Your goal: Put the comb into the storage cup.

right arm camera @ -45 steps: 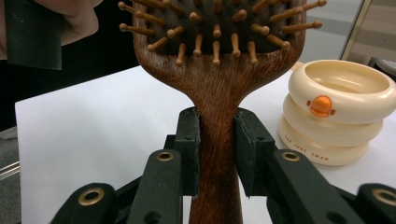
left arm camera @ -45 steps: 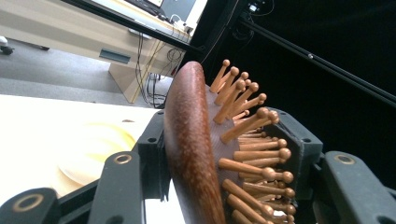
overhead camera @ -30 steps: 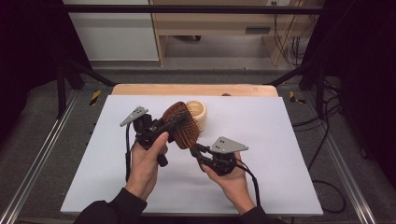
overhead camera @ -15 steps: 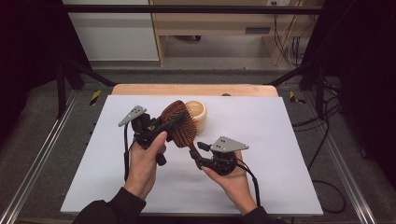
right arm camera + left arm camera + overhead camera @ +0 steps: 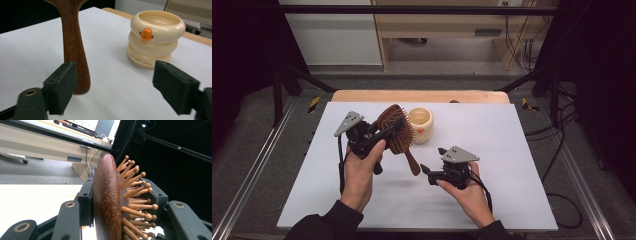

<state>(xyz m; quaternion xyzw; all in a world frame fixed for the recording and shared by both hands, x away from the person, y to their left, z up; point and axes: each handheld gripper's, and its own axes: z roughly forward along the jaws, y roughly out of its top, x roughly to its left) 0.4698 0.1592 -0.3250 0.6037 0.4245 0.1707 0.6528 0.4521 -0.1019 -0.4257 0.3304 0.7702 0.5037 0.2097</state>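
Observation:
A brown wooden hairbrush (image 5: 396,134) with peg bristles is held up above the white table, handle slanting down to the right. My left gripper (image 5: 388,131) is shut on its head; in the left gripper view the jaws clamp the brush head (image 5: 107,200) from back and bristle side. My right gripper (image 5: 428,174) hovers just past the handle's end. Its jaws have just been opening and now stand wide (image 5: 117,87). The handle (image 5: 73,50) hangs just beyond the left jaw, free of both pads. A cream ringed cup (image 5: 420,125) stands behind the brush.
The cream cup (image 5: 155,37) has an orange mark and stands upright on the white table surface (image 5: 512,140). A wooden strip (image 5: 422,96) runs along the table's far edge. Metal rails flank the table on both sides.
The right gripper's jaws have opened and come off the brush handle's end. The left gripper has kept the brush head in its hold and stayed put.

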